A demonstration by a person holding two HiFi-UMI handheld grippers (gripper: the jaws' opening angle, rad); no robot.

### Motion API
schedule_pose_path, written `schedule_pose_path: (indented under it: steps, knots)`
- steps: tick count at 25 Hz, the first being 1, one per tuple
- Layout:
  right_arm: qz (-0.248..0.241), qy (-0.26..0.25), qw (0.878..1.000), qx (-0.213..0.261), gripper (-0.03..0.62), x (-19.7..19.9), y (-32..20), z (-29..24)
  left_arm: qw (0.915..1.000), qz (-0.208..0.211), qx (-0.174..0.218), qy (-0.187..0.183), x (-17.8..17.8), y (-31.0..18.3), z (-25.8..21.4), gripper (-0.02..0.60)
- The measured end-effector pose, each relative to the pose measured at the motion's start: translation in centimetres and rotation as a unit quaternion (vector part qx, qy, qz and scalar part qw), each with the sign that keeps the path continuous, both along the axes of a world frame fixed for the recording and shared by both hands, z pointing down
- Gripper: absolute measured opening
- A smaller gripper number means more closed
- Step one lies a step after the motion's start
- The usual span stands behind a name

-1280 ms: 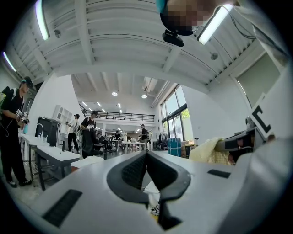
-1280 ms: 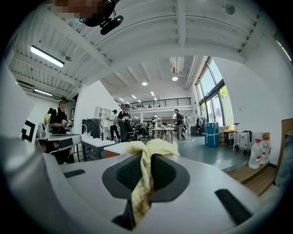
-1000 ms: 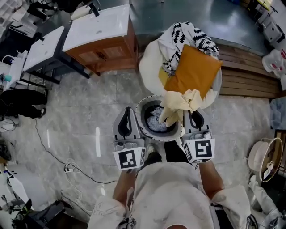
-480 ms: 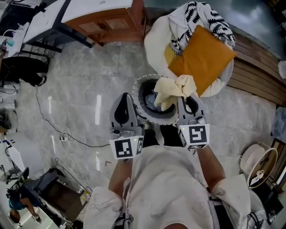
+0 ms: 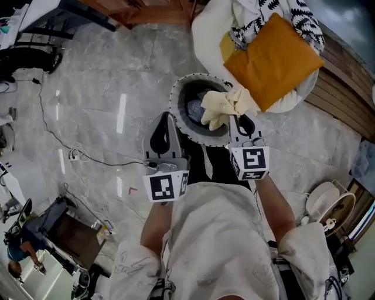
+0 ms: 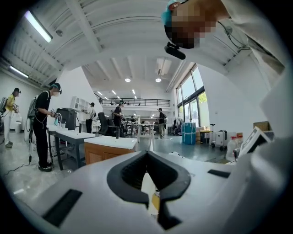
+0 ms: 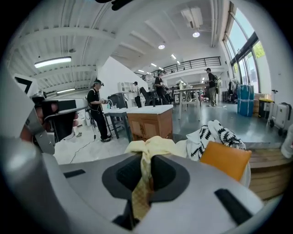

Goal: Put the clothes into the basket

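A round basket [image 5: 175, 99] with a white rim stands on the marble floor just ahead of me, with a blue-grey garment [image 5: 193, 109] inside. My right gripper [image 5: 237, 119] is shut on a pale yellow garment [image 5: 221, 105], which hangs bunched over the basket's right side. In the right gripper view the yellow garment [image 7: 151, 148] runs down between the pads of the right gripper [image 7: 144, 161]. My left gripper [image 5: 167, 116] hovers at the basket's near left rim. In the left gripper view the left gripper [image 6: 147, 154] has its jaws together, with nothing held.
Behind the basket lies a white beanbag [image 5: 206, 29] carrying an orange cushion [image 5: 275, 61] and a black-and-white patterned cloth [image 5: 296, 14]. A wooden platform [image 5: 343, 88] runs at the right, and a cable [image 5: 58, 143] crosses the floor at the left. People stand at tables in the background.
Both grippers have come down toward the basket. The yellow garment has sunk with the right gripper and now hangs lower over the basket's rim.
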State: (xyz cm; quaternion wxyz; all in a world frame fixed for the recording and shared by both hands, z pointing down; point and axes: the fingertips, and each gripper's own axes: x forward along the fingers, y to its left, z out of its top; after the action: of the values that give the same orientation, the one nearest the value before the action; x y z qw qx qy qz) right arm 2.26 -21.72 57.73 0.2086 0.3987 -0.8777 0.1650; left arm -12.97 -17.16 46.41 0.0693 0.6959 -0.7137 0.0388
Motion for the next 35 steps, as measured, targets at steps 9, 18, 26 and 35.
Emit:
schedule_pose_path:
  steps: [9, 18, 26, 35]
  knots:
    - [0.016, 0.076, 0.991, -0.109, 0.015, -2.5, 1.3, 13.6, 0.9979, 0.03, -0.052, 0.025, -2.6, -1.7, 7.1, 0.003]
    - [0.124, 0.087, 0.946, -0.288, 0.014, -2.0, 3.2, 29.1, 0.9919, 0.047, -0.107, 0.052, -4.9, -2.6, 15.1, 0.003]
    - [0.266, 0.085, 0.869, -0.409, 0.015, 1.2, 4.9, 40.0, 0.9824, 0.065, -0.163, 0.065, -5.6, -3.0, 22.7, 0.003]
    - [0.299, 0.126, 0.838, -0.44, 0.015, 2.8, 6.5, 48.2, 0.9756, 0.083, -0.188, 0.077, -5.3, -3.5, 28.3, 0.003]
